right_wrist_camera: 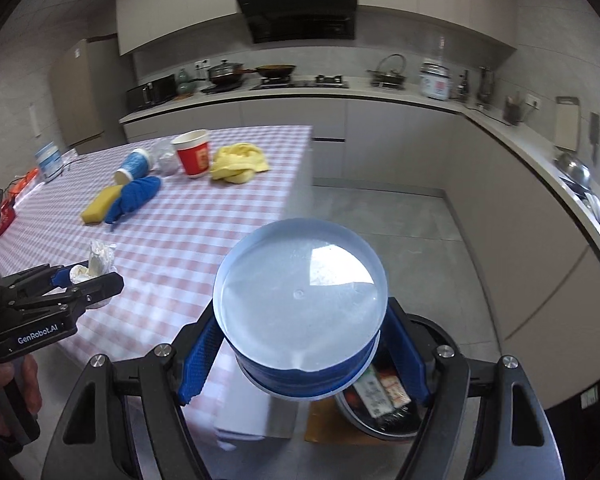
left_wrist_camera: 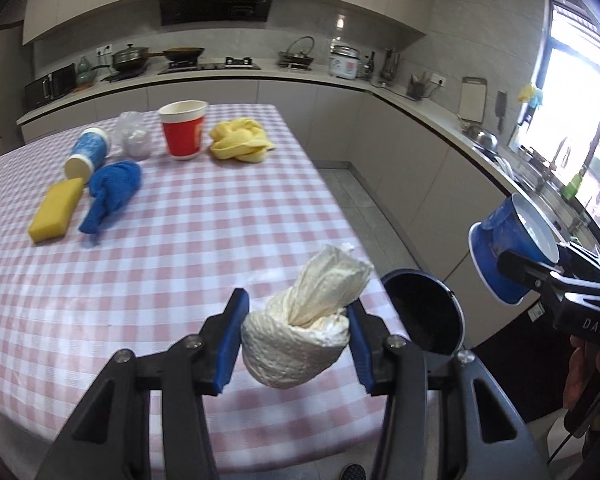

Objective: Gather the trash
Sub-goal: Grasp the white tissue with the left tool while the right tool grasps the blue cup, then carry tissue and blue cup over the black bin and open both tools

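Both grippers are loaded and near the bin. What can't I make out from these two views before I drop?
- Trash bin: right wrist view, the held blue cup covers most of its opening.
- Bin interior: left wrist view, too dark to show any contents.
- Clear plastic item: left wrist view, too small and pale to identify.
- Items at the table's far left: right wrist view, blurred and small.
- Crumpled tissue wad: its underside faces away.

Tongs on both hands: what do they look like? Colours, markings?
Both are black linkage frames with silver pivot bolts and ribbed blue pads. The left tongs carry white "GenRobot.AI" lettering on the body in the right wrist view; the right tongs show "DAS" in the left wrist view. No sleeves visible.
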Available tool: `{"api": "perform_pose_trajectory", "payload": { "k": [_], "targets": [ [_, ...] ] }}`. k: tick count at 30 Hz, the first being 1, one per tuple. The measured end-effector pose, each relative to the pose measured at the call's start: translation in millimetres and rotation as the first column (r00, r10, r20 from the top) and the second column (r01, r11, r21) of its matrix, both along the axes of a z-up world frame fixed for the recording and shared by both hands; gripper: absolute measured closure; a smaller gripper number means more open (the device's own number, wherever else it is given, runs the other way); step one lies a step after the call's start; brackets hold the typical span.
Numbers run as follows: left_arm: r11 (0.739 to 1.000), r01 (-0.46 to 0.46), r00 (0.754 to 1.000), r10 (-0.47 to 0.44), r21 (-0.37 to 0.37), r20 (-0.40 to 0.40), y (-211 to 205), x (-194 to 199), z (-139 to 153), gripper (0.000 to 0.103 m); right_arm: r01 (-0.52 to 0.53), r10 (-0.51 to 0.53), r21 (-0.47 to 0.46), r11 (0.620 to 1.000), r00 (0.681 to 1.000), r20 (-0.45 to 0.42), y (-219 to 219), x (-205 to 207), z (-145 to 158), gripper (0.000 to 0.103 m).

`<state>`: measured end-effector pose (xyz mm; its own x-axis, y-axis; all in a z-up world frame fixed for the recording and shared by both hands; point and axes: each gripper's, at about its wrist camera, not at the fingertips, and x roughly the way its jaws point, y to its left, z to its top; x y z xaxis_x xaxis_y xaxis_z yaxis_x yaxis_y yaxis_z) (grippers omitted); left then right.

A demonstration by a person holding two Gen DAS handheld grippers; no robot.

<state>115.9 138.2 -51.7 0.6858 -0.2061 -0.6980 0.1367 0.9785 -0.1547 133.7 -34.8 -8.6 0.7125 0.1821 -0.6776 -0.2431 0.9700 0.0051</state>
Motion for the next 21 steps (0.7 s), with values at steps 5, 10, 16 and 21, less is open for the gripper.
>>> {"api": "perform_pose_trajectory", "payload": {
  "k": [5,10,16,21],
  "targets": [
    [0.999,0.047,0.999,-0.047,0.007,0.005,-41,-2,2,0.054,0.033,-0.033,0.012,0.999,0.999,0.001,-46,-11,-3,0.025],
    [0.996,0.081,0.997,-0.081,0.022,-0.004,-86,1,0,0.054,0.047,-0.047,0.022,0.999,0.999,-0.013,-94,-18,-11,0.025],
    [0.993,0.114,0.993,-0.113,0.026,-0.032,-140,8,-10,0.054,0.050,-0.049,0.021,0.999,0.998,-0.034,-144,-18,-24,0.025],
    [0.991,0.131,0.987,-0.132,-0.019,-0.095,-174,19,-34,0.054,0.017,-0.017,0.001,1.000,0.998,-0.059,-174,-12,-43,0.025]
  ]
}}
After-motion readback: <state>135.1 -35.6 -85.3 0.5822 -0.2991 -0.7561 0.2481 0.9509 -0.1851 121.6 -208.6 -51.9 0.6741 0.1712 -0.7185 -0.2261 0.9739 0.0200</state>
